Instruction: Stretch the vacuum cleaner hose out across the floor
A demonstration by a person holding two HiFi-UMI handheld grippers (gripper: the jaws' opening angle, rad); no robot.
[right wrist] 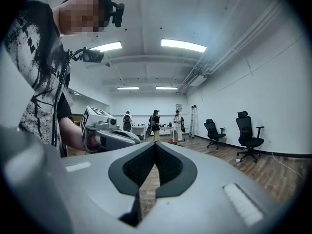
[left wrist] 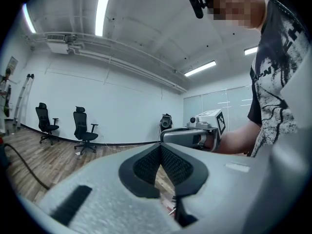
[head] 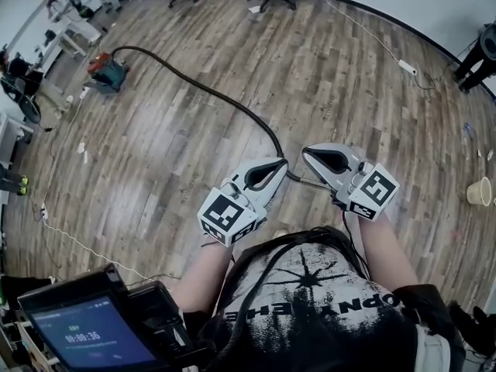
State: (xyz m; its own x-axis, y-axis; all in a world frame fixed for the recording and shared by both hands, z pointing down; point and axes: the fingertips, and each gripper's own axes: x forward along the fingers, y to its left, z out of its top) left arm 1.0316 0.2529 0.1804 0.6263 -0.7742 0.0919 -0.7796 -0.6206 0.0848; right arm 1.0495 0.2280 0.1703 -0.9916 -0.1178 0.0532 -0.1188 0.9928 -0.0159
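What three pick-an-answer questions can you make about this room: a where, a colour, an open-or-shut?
1. Where is the vacuum cleaner? A) on the floor, far left B) on a desk C) in a gripper
2. Hose colour? A) white B) black C) yellow
3. The left gripper has fingers that are: A) wide open B) squeezing the hose C) shut, empty

Answers: 1 A, it sits on the floor at upper left; 2 B, a black line snakes from it; 3 C, they touch with nothing between.
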